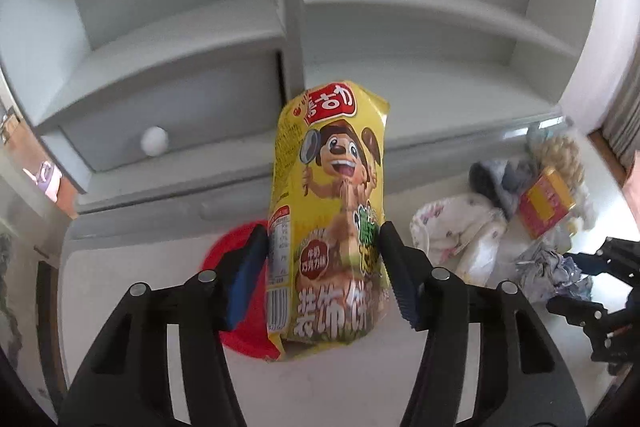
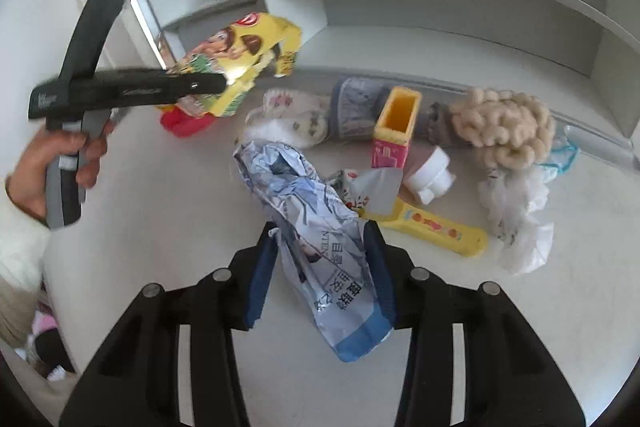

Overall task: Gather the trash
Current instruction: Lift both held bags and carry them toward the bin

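- Two hand-held grippers each close on one wrapper: the left hand-held gripper (image 1: 324, 267) has its blue pads against the sides of a yellow snack bag (image 1: 328, 211), and the right hand-held gripper (image 2: 320, 267) pinches a crumpled blue-and-white wrapper (image 2: 316, 247).
- Only the left wrist view shows the yellow bag's front, glossy with a cartoon dog, standing upright over a round red lid (image 1: 236, 307) on the white desk (image 1: 120, 307).
- Only the right wrist view shows the person's hand (image 2: 48, 163) around the left tool's handle, and the rest of the clutter laid out.
- One open yellow carton (image 2: 396, 123), one flat yellow stick pack (image 2: 440, 231), one white plastic cap (image 2: 430, 175), one knobbly cream yarn bundle (image 2: 504, 127) and one thin clear bag (image 2: 520, 223) lie just beyond the blue wrapper.
- One white shelf unit (image 1: 400, 27) with a round-knobbed drawer (image 1: 156, 141) stands behind.
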The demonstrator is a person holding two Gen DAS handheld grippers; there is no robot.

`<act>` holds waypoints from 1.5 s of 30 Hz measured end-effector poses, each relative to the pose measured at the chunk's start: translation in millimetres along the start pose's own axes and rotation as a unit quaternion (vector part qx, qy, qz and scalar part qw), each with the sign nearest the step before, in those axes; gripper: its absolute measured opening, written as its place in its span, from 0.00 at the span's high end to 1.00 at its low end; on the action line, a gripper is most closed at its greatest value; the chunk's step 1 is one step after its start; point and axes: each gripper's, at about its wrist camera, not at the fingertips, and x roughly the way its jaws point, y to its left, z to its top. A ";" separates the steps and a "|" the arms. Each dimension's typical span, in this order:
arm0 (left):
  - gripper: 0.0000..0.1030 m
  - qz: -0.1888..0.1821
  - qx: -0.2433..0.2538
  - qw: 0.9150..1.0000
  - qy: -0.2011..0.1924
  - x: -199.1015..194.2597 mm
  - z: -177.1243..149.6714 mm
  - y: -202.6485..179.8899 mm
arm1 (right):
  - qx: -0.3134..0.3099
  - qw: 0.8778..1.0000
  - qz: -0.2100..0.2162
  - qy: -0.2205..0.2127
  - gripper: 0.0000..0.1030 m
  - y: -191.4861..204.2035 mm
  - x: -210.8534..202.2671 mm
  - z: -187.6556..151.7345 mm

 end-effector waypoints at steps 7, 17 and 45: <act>0.47 0.005 -0.028 0.999 -0.043 -49.4 0.2 8.8 | 0.036 0.998 -0.017 -0.056 0.57 -18.4 -37.8 5.1; 0.51 0.002 -0.066 0.997 -0.043 -79.3 -24.8 27.0 | 0.080 0.994 -0.036 -0.069 0.57 -42.6 -64.1 -21.8; 0.28 0.034 -0.062 0.996 0.047 -48.9 -94.3 21.7 | 0.110 0.991 -0.056 -0.054 0.57 -54.2 -76.0 -63.1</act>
